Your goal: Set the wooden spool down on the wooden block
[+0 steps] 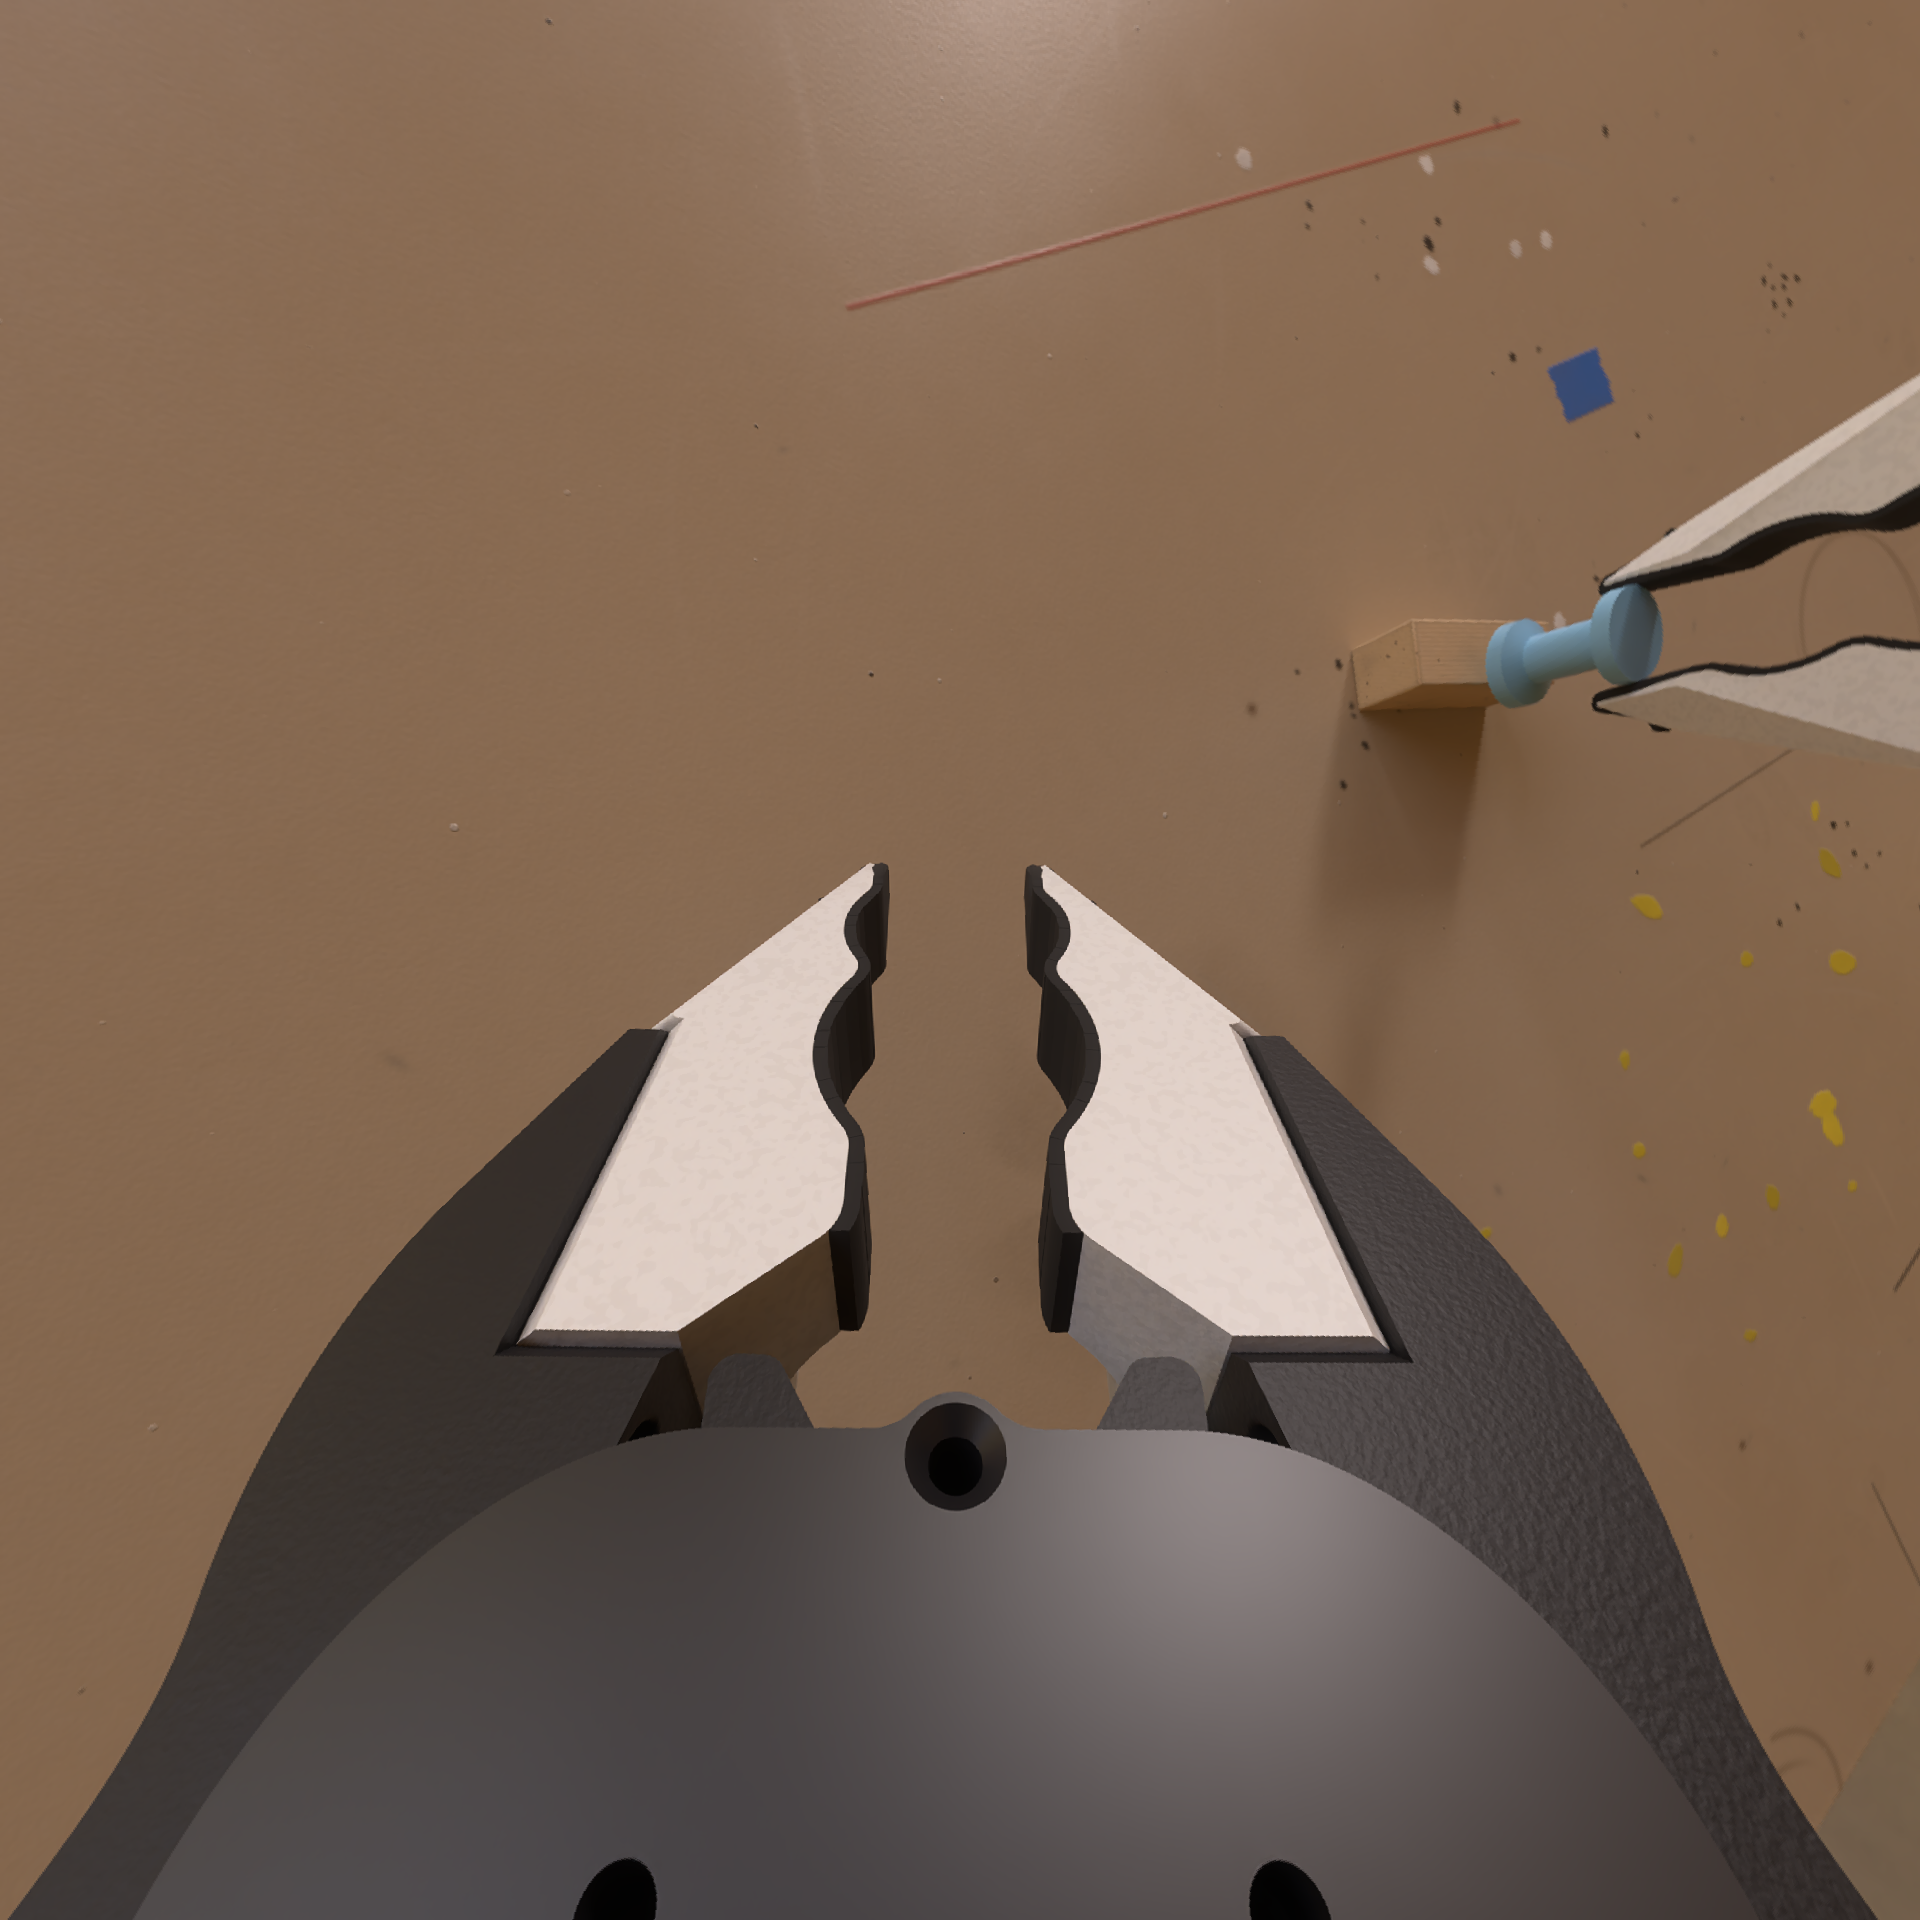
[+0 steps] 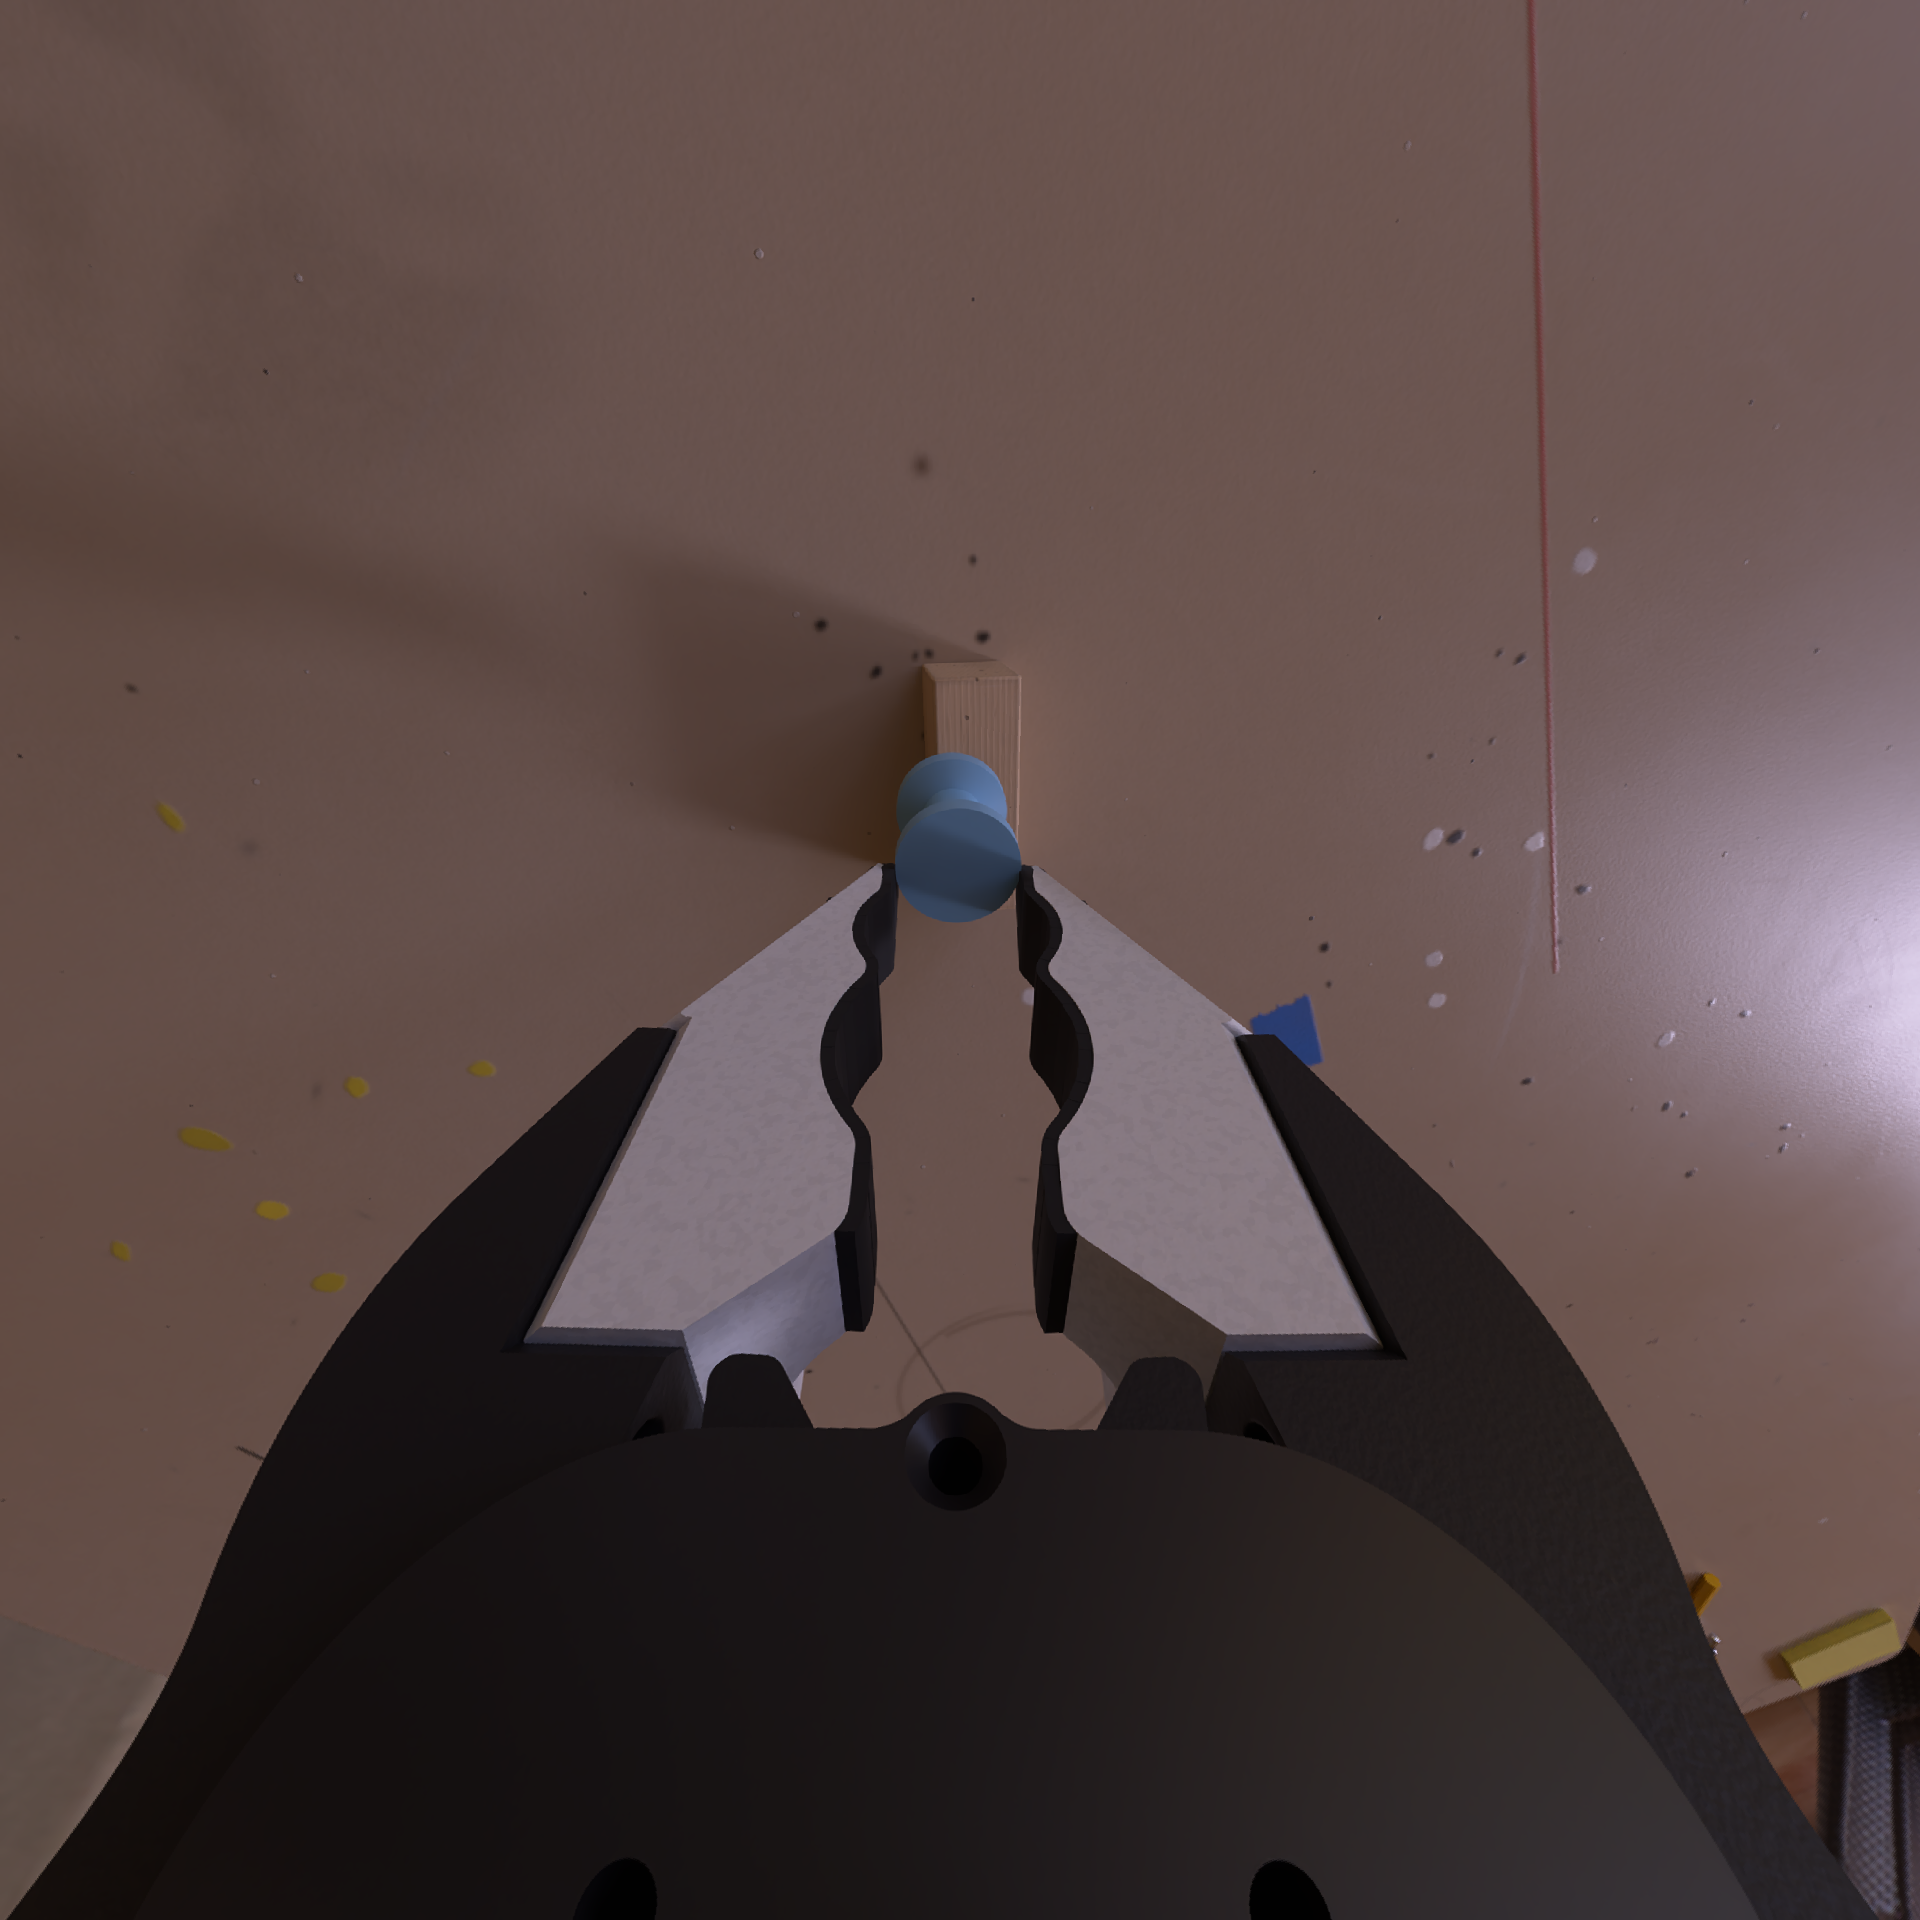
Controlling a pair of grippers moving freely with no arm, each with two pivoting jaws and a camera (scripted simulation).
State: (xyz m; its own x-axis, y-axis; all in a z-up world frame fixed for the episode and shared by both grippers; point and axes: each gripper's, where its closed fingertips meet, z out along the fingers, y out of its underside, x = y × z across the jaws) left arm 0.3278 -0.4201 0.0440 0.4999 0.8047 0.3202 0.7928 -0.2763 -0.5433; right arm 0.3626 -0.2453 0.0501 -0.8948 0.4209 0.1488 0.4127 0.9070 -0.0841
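Note:
The spool (image 2: 956,862) is light blue with two round flanges. My right gripper (image 2: 956,873) is shut on its near flange at the fingertips. The small pale wooden block (image 2: 971,712) lies on the brown tabletop just beyond the spool. In the left wrist view the right gripper (image 1: 1600,644) comes in from the right edge, and the spool (image 1: 1558,649) points left with its far flange over the block (image 1: 1418,665). I cannot tell whether spool and block touch. My left gripper (image 1: 956,873) is open and empty above bare tabletop, left of the block.
A blue square patch (image 1: 1579,382) and a thin red line (image 1: 1174,218) mark the tabletop beyond the block. Yellow paint spots (image 1: 1829,1117) and dark specks lie around. A yellow piece (image 2: 1834,1652) sits near the table edge at the lower right.

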